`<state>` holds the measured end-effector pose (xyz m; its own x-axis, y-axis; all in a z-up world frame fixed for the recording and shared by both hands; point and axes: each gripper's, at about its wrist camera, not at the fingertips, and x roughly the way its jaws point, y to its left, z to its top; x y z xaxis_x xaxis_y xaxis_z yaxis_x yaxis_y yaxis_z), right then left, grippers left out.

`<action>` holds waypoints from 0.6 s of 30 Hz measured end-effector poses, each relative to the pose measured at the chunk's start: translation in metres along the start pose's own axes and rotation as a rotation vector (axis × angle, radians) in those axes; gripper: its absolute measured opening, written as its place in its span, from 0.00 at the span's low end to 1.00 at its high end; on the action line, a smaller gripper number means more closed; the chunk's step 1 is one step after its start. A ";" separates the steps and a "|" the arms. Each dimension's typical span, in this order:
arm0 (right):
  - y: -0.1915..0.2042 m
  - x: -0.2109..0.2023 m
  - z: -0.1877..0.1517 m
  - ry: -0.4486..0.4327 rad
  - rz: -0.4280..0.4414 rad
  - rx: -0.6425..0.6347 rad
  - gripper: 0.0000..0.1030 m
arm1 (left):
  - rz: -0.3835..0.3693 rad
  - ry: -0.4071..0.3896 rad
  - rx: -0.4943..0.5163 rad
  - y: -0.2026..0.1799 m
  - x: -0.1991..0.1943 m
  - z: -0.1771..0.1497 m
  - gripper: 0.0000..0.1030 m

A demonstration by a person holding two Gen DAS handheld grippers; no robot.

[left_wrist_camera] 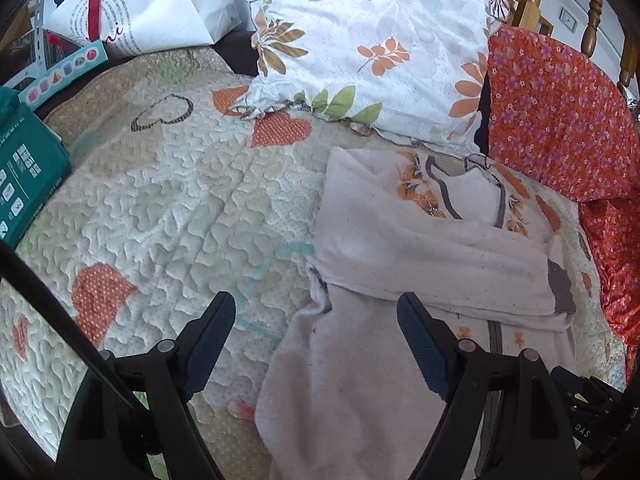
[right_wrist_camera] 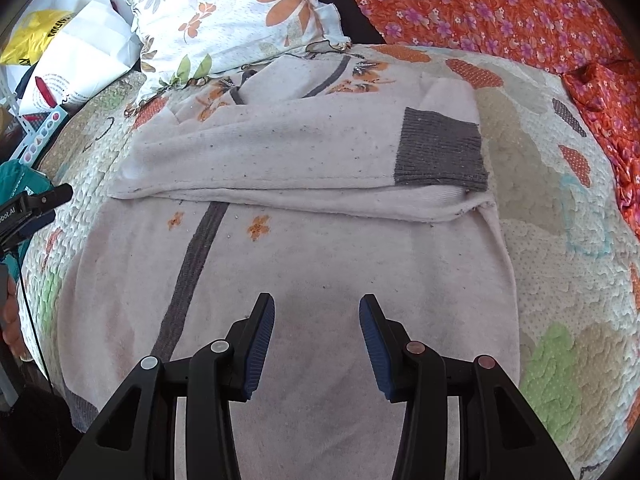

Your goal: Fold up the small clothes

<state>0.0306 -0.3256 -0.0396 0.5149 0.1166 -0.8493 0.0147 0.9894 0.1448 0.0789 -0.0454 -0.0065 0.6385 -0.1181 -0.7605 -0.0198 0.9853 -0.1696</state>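
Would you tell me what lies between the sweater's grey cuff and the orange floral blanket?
Only bare quilt separates the grey cuff from the orange floral blanket, seen in the right wrist view.

A small pale pink sweater (right_wrist_camera: 304,264) lies flat on the quilted bedspread, front up, with a grey stripe running down it and little orange flowers scattered near the chest. One sleeve (right_wrist_camera: 304,152) is folded straight across the body, its grey ribbed cuff (right_wrist_camera: 440,152) reaching the garment's far edge. The neckline sits just beside the floral pillow
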 end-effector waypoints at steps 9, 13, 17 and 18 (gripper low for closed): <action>0.015 -0.011 -0.002 -0.091 0.007 -0.085 0.47 | 0.042 0.014 -0.057 0.029 0.009 0.025 0.80; 0.035 -0.027 0.043 -0.160 0.068 -0.122 0.47 | 0.048 0.021 -0.155 0.057 0.010 0.038 0.80; 0.062 -0.002 0.112 -0.147 0.178 -0.097 0.47 | 0.062 0.025 -0.223 0.078 0.009 0.043 0.80; 0.071 0.012 0.128 -0.125 0.208 -0.091 0.47 | 0.061 0.028 -0.245 0.083 0.010 0.043 0.80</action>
<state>0.1474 -0.2651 0.0257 0.6010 0.3126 -0.7356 -0.1772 0.9496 0.2587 0.1166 0.0406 -0.0009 0.6087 -0.0657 -0.7907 -0.2459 0.9319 -0.2667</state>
